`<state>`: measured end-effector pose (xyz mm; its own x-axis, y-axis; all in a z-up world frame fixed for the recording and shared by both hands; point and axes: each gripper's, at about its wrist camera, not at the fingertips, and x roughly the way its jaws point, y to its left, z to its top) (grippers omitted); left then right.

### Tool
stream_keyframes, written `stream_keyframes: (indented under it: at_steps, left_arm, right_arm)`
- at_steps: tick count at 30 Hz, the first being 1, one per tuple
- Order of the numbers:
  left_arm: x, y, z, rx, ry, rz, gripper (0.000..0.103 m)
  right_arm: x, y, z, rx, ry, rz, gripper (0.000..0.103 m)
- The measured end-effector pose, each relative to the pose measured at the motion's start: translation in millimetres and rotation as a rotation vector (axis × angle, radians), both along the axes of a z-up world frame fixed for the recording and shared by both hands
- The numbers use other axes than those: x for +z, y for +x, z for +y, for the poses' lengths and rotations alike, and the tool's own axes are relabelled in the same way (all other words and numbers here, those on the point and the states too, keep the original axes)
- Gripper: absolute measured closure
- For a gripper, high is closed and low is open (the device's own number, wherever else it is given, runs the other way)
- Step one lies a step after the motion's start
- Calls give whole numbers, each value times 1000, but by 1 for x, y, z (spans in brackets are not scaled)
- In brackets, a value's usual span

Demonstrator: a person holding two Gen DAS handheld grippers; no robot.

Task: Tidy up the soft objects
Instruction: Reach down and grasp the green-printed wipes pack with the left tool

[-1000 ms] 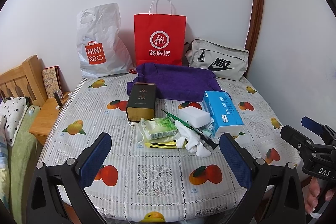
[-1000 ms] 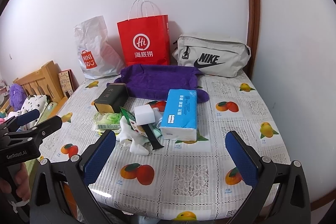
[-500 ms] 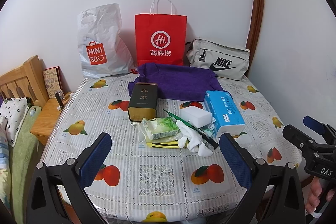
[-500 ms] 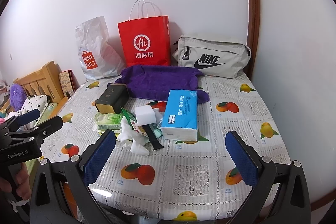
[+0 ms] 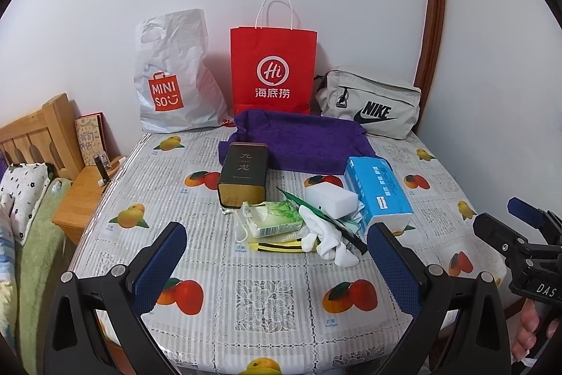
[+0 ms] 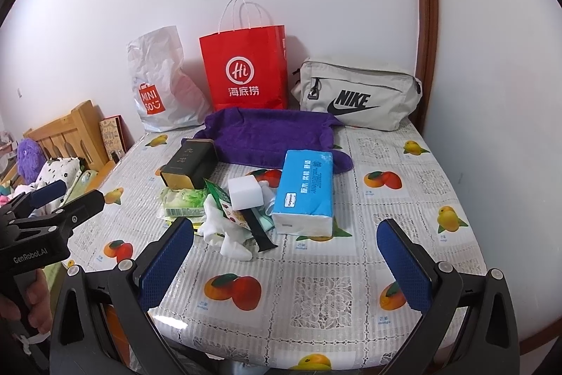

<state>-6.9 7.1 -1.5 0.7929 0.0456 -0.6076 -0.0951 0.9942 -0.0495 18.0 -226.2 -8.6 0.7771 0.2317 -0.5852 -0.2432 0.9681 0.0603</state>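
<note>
A heap lies mid-table: a blue tissue pack (image 5: 381,190) (image 6: 305,188), a white sponge block (image 5: 330,197) (image 6: 244,193), white socks (image 5: 332,243) (image 6: 224,227), a green wet-wipes pack (image 5: 274,220) (image 6: 182,201) and a dark tea tin (image 5: 244,173) (image 6: 188,164). Behind them spreads a purple towel (image 5: 298,141) (image 6: 270,136). My left gripper (image 5: 277,266) hovers open over the near table edge, empty. My right gripper (image 6: 284,266) is open and empty too, in front of the heap.
Against the wall stand a white Miniso bag (image 5: 175,76), a red paper bag (image 5: 274,69) and a grey Nike pouch (image 5: 368,102). The fruit-print tablecloth (image 5: 263,297) covers the table. A wooden bedside stand (image 5: 82,195) and bed sit left.
Both grippers have drifted very slightly; the view shifted a little. Nothing on the table has moved and both stay open.
</note>
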Motion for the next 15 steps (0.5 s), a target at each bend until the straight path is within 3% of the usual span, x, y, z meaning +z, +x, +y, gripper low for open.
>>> stream_keyframes:
  at_steps: [7,15]
  left_arm:
    - [-3,9,2,-3,-4,8,0]
    - [-35,36,18,16,-55,94,0]
  right_arm:
    - [-1,10,4,8,-4,0,0]
    - [-38,42,5,11,14,123,0]
